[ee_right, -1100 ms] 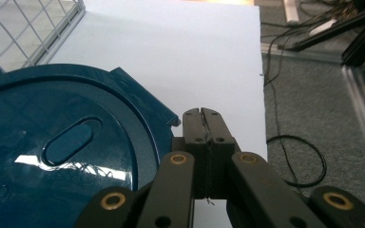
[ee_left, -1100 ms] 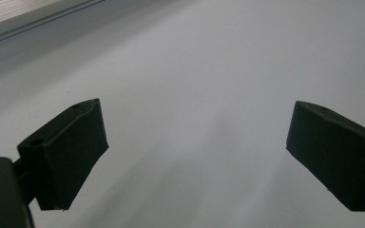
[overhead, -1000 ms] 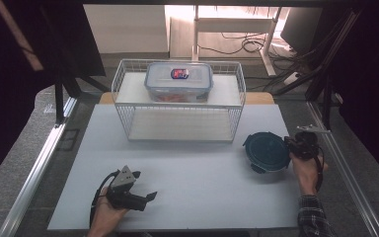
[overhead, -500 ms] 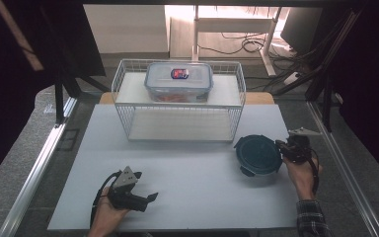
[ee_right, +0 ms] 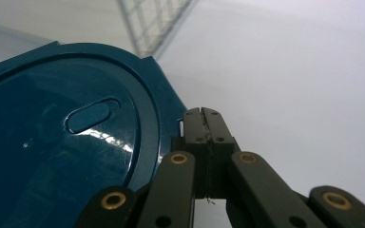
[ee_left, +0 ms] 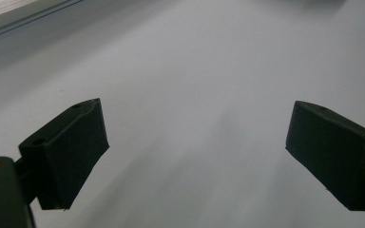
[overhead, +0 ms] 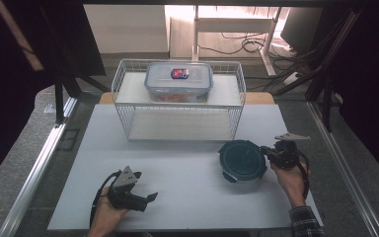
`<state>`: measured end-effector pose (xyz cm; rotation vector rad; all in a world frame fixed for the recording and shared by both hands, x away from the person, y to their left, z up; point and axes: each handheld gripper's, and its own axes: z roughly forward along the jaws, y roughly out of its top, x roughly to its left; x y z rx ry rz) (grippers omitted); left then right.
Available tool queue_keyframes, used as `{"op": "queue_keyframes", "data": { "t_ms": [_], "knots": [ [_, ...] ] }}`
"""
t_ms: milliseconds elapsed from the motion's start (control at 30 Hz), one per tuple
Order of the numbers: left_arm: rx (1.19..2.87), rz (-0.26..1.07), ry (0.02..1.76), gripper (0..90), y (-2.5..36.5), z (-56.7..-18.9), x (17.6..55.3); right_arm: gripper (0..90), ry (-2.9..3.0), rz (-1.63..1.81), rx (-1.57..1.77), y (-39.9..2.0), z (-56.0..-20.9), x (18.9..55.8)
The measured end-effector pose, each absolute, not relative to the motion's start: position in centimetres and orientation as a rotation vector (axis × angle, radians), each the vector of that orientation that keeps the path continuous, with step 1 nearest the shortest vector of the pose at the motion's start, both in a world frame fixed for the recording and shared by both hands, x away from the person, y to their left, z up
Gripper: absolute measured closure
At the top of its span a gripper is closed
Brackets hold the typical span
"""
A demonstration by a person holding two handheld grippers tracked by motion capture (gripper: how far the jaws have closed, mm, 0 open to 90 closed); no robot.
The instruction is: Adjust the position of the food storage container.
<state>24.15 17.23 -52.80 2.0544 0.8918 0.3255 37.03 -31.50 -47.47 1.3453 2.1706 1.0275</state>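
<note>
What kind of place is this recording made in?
Probably a lab or workshop set up for recording, not a home. A white table stands inside a metal frame, loose cables lie on the floor behind, and a wire basket with a food container is staged on it.

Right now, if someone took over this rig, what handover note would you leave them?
Right gripper: jaws shut, pressed against the rim of the round dark-teal lidded container, on the white table in front of the wire basket. Whether it pinches a tab is unclear.
Left gripper: open, holding nothing, resting low on the table.
A clear lidded box sits on top of the basket.
Left: placing the round container, probably at the basket.
</note>
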Motion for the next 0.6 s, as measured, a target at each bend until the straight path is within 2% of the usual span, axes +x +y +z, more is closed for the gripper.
{"op": "queue_keyframes", "data": {
  "t_ms": [600],
  "knots": [
    [2.057, 0.305, 0.903, 6.6, 17.1, -52.8, 24.3, 90.0, 2.37, 1.111, 1.198, -24.1, -47.8, 34.9]
  ]
}}
